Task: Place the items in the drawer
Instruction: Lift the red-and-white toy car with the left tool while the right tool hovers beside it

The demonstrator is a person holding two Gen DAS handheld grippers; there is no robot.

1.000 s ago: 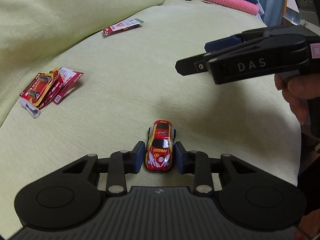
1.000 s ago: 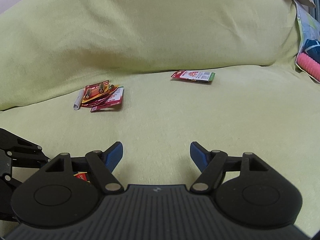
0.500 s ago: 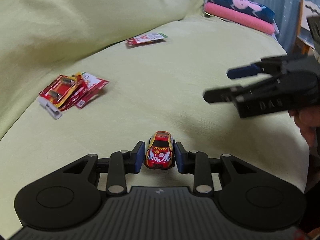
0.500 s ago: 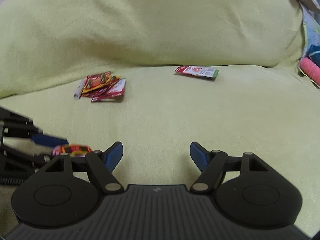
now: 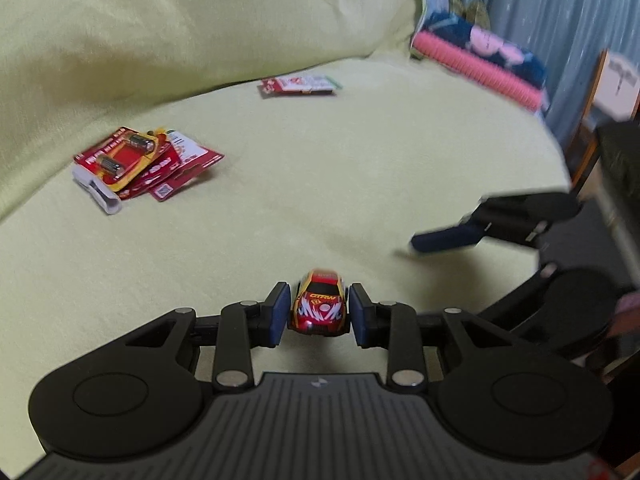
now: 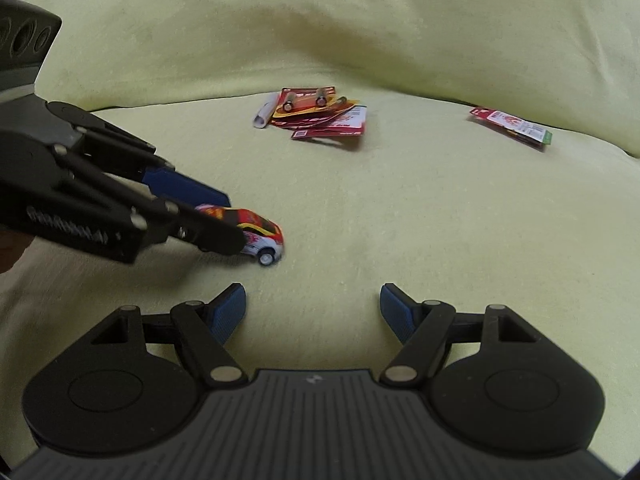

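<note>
A small red and yellow toy car [image 5: 318, 312] sits nose-forward between the blue pads of my left gripper [image 5: 319, 296], which is shut on it. The right wrist view shows the same car [image 6: 260, 234] side-on in the left gripper [image 6: 224, 220], right at the yellow-green sofa seat [image 6: 400, 220]; whether its wheels touch is unclear. My right gripper [image 6: 312, 304] is open and holds nothing, just right of the car. One of its blue fingers [image 5: 444, 238] shows, blurred, in the left wrist view. No drawer is in view.
A pile of red battery packs [image 5: 136, 160] [image 6: 316, 114] and a white tube lie further back on the seat. A red and green packet [image 5: 300, 84] [image 6: 512, 128] lies near the backrest. Pink and blue folded cloths [image 5: 480, 68] sit at the seat's far right, by its edge.
The left gripper has drawn back with the car held between its pads. The right gripper has sunk lower and swung left, bringing the left gripper and car into its view.
</note>
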